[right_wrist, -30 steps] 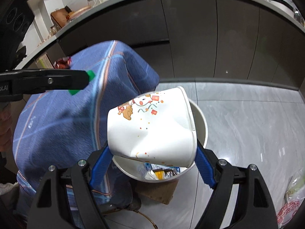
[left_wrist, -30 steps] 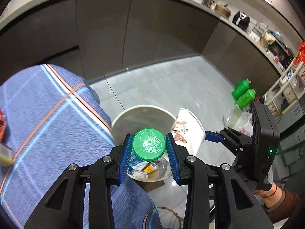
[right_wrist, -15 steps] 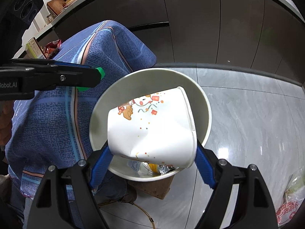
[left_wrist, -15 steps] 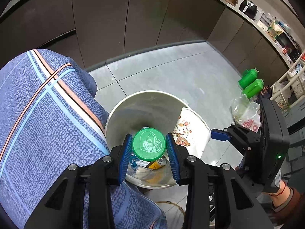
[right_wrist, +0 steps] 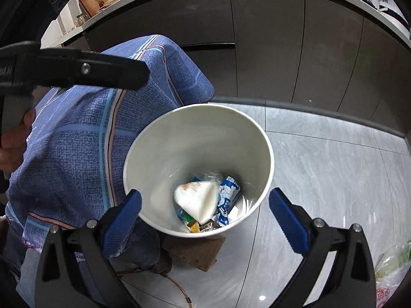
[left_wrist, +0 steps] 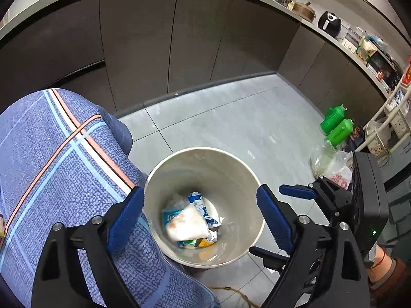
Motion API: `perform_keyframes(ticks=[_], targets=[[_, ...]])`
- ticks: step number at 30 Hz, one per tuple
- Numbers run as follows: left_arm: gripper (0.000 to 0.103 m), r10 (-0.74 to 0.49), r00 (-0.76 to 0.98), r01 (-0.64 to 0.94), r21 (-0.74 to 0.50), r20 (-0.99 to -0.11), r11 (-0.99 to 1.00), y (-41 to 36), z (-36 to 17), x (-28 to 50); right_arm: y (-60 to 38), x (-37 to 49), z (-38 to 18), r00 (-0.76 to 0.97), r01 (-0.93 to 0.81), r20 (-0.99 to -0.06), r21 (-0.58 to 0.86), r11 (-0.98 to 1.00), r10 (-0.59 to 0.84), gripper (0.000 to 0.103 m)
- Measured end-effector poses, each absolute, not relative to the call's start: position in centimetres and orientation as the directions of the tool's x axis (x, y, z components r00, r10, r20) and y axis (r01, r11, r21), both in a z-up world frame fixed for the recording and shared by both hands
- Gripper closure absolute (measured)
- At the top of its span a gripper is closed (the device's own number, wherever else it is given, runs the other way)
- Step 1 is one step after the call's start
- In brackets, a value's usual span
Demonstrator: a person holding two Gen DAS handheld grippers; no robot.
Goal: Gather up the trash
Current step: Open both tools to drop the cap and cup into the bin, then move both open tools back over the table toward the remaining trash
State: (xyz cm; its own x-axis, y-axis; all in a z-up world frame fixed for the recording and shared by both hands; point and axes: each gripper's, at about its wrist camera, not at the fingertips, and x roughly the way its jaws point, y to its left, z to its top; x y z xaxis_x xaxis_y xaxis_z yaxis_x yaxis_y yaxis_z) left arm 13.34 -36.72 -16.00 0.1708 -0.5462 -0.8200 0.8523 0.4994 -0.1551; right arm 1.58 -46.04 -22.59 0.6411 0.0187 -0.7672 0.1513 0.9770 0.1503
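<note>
Both grippers have just let go over the waste bin (left_wrist: 232, 159). A moment ago the left gripper (left_wrist: 200, 220) pinched a green lid and the right gripper (right_wrist: 205, 211) clasped a printed paper cup; now their jaws are opening and stand wide, with nothing between the blue pads.

The paper cup (right_wrist: 196, 199) lies on its side at the bottom of the bin, on top of a blue-and-white wrapper (right_wrist: 227, 200) and other scraps. In the left view a sliver of green (left_wrist: 189, 241) peeks out under the cup near the bin's near wall. It may be the lid, but I cannot tell for sure.

The bin stands on the grey tile floor (right_wrist: 334, 169), touching the corner of the blue patterned tablecloth (left_wrist: 51, 166). This drop looks done; I would guess both hands are free to fetch more trash.
</note>
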Motion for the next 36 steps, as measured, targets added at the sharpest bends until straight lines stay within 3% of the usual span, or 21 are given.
perform_keyframes(ticks=[10, 15, 20, 29, 36], targets=[[0.016, -0.552, 0.192, 0.846, -0.148, -0.811, 0.512, -34.5, -14.2, 13.5, -45.2, 1.3, -21.5, 0.654, 0.155, -0.756, 0.147, 0.977, 0.010, 0.003], [0.009, -0.564, 0.229, 0.823, -0.152, -0.793, 0.548, -32.6, -12.5, 13.7, -44.6, 1.4, -20.0, 0.669, 0.157, -0.743, 0.142, 0.977, 0.000, 0.003], [0.009, -0.566, 0.276, 0.779, -0.164, -0.777, 0.606, -29.3, -10.6, 14.0, -43.9, 1.6, -17.9, 0.693, 0.159, -0.721, 0.173, 0.972, 0.015, 0.003], [0.009, -0.595, 0.360, 0.609, -0.302, -0.719, 0.734, -18.0, -8.0, 15.0, -39.9, 3.0, -13.5, 0.744, 0.043, -0.661, 0.193, 0.980, 0.097, 0.004], [0.009, -0.474, 0.472, 0.452, -0.258, -0.743, 0.854, -9.7, -7.3, 15.3, -36.2, 5.7, -10.8, 0.754, -0.052, -0.637, 0.180, 0.982, 0.156, 0.008]])
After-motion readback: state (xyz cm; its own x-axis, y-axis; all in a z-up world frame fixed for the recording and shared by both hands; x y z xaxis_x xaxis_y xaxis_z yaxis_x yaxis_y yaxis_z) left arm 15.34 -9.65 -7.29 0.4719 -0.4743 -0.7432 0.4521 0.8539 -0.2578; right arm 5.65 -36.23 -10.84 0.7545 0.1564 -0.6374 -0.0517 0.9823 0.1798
